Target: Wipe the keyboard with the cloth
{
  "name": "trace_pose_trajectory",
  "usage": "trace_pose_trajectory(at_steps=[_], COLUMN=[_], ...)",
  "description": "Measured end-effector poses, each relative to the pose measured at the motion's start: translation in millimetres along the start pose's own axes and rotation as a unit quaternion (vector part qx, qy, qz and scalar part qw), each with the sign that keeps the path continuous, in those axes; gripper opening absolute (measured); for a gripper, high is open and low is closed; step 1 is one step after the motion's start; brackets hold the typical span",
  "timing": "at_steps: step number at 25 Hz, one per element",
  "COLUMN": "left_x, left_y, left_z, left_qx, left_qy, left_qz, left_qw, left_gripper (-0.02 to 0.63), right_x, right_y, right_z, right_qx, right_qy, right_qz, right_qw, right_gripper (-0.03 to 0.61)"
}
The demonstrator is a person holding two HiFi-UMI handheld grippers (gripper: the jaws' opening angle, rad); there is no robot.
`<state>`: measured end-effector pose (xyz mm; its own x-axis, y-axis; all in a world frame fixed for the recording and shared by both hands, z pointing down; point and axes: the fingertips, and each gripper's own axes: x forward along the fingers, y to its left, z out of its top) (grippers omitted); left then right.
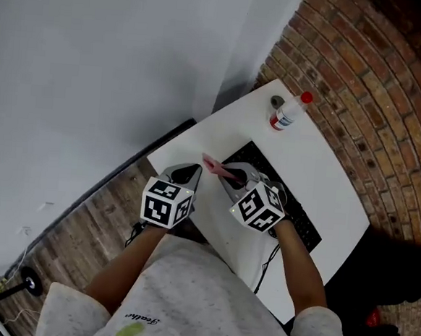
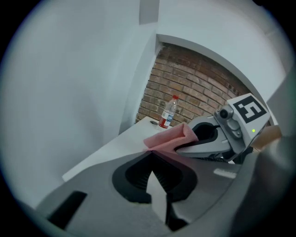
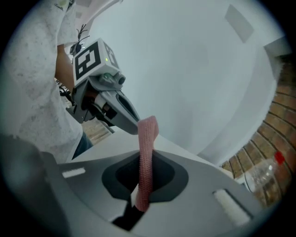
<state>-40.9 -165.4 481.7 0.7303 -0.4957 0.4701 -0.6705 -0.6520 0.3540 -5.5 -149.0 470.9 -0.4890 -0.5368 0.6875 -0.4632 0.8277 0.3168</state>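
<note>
A pink cloth (image 1: 216,165) hangs in the air between my two grippers, just above the left end of the black keyboard (image 1: 302,219) on the white table (image 1: 327,165). My left gripper (image 1: 198,168) is shut on one corner of the cloth (image 2: 169,138). From the other side, my right gripper (image 1: 229,174) is shut on the cloth (image 3: 145,162), which runs as a folded strip through its jaws. The two grippers' tips almost touch: the right gripper (image 2: 187,139) shows in the left gripper view, the left gripper (image 3: 135,126) in the right gripper view. Most of the keyboard is hidden under the right gripper.
A clear bottle with a red cap (image 1: 287,113) lies at the table's far end, beside a small grey round object (image 1: 277,101). A brick wall (image 1: 377,75) runs along the table's right side, a white wall on the left. A dark cable (image 1: 264,266) hangs off the near edge.
</note>
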Motion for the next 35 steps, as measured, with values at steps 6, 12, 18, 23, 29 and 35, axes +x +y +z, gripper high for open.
trace_pose_trajectory(at_steps=[6,12,18,23,29,35], left_x=[34,66,92,102,105,102], left_y=[-41,-112,-166,-208,-235,-242], left_z=[36,59,62,58,51,47], left_qx=[0.045,0.119,0.163,0.192,0.221,0.227], left_qy=[-0.006,0.003,0.021,0.036,0.042,0.045], left_qz=[-0.066,-0.155,-0.226,-0.279,-0.309,-0.315], left_qw=[0.9968,0.9807,0.9602,0.9401,0.9239,0.9204], left_gripper=[-0.008,-0.008,-0.008,-0.008,-0.008,-0.008], right_x=[-55,-125,-178,-224,-255,-264], right_y=[-39,-58,-57,-44,-26,-22], right_z=[-11,-51,-91,-121,-148,-148], right_qx=[0.124,0.231,0.324,0.402,0.462,0.476], right_qy=[-0.049,-0.063,-0.069,-0.09,-0.098,-0.119], right_qz=[-0.113,-0.246,-0.344,-0.421,-0.494,-0.509], right_qw=[0.985,0.939,0.879,0.808,0.73,0.707], right_gripper=[0.023,0.023,0.023,0.021,0.021,0.021])
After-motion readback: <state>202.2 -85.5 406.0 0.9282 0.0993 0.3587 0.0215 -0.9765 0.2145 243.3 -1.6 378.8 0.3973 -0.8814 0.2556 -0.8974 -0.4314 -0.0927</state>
